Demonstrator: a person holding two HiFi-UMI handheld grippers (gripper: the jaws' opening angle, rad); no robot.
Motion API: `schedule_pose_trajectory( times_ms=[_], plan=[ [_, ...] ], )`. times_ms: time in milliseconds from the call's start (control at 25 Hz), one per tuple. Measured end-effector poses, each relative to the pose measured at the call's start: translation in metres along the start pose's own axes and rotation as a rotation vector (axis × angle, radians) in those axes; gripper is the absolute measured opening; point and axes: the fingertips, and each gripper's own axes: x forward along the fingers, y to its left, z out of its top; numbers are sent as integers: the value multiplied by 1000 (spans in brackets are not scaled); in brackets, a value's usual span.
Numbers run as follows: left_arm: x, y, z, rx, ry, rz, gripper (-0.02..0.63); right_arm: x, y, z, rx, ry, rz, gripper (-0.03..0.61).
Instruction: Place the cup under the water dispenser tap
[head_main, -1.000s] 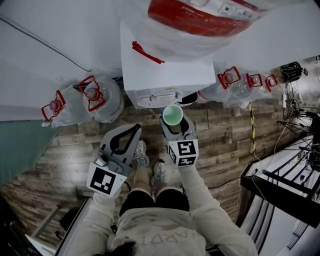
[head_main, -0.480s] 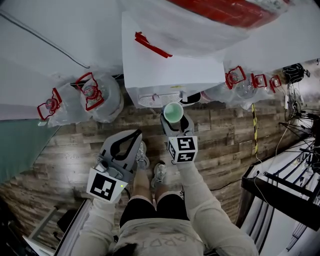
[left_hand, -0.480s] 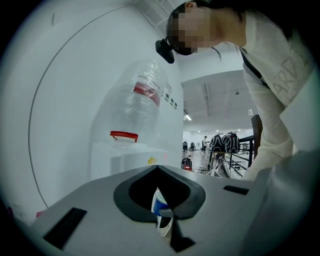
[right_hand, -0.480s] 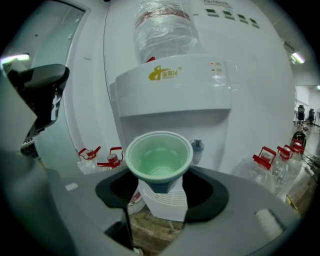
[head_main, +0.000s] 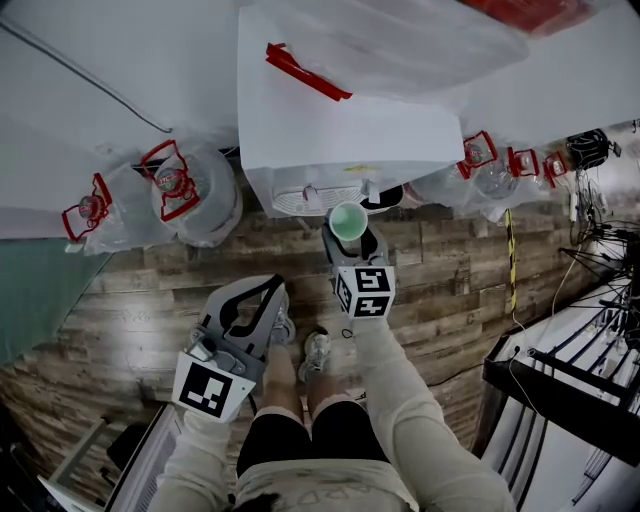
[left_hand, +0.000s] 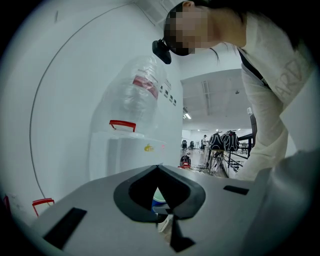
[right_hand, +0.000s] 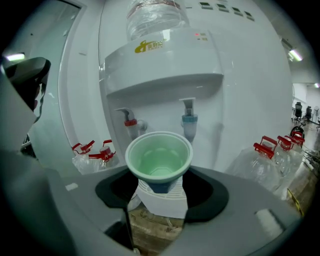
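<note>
Presently the cup (right_hand: 159, 159) is off the dispenser (right_hand: 165, 60), clamped upright between the jaws of the right gripper (head_main: 350, 240), mouth up and empty. Its long axis stands vertical. In the right gripper view the blue tap (right_hand: 189, 122) sits just beyond the far right of the rim and above it, and the red tap (right_hand: 130, 124) beyond the far left. The cup therefore looks short of both spouts, in front of the drip tray (head_main: 300, 200). Judged from this, the coming move is forward into the recess, the rim passing below a spout.

The left gripper (head_main: 268, 290) hangs nearer the person, well apart from the dispenser, jaws together on nothing.

The dispenser stands on a wood-plank floor (head_main: 150, 300) against a white wall, with bottles (head_main: 195, 195) at both sides.
</note>
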Motion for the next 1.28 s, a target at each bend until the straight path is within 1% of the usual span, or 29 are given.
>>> schedule_pose_trajectory(
  times_ms=[280,560,1040,1280],
  plan=[
    [-2,6,-27,0,28,5,5,25,-19,-24,10,13,-35,286],
    [-2,13,-44,4,54,1,5,52,-38,-40,-5,41,-67,287],
    [0,23,-52,18,64,-1,5,82,-58,-67,-22,116,-102,287],
    [-2,29,-55,15,65,13,5,91,-63,-70,-45,129,-108,287]
  ],
)
